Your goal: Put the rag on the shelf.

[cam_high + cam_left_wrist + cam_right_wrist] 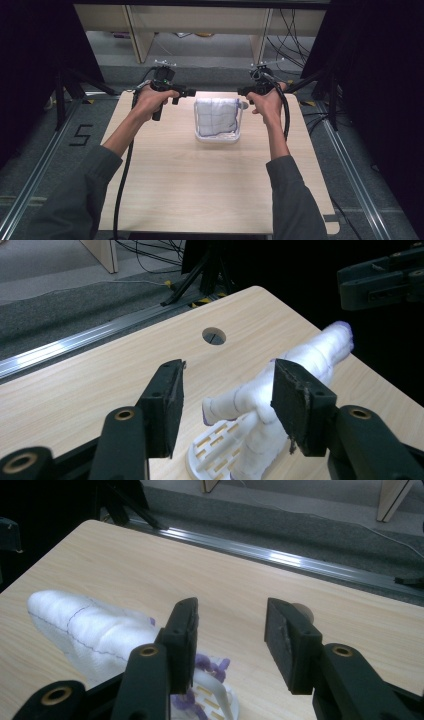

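Note:
A white slotted basket (216, 137) stands at the far middle of the wooden table (200, 185). A folded white towel (216, 115) with thin purple lines stands upright in it. My left gripper (190, 93) hovers just left of the towel's top, and my right gripper (241, 92) just right of it. In the left gripper view the jaws of the left gripper (227, 372) stand open, with a corner of the towel (222, 407) showing in the gap, not pinched. In the right gripper view the right gripper (231, 610) is open on nothing, with the towel (85, 625) and basket (215, 700) to its left.
A round cable hole (214, 335) is cut in the table near its far edge. Tripod legs (65, 95) and cables stand on the floor at both sides, and wooden furniture legs (140, 35) beyond. The near half of the table is bare wood.

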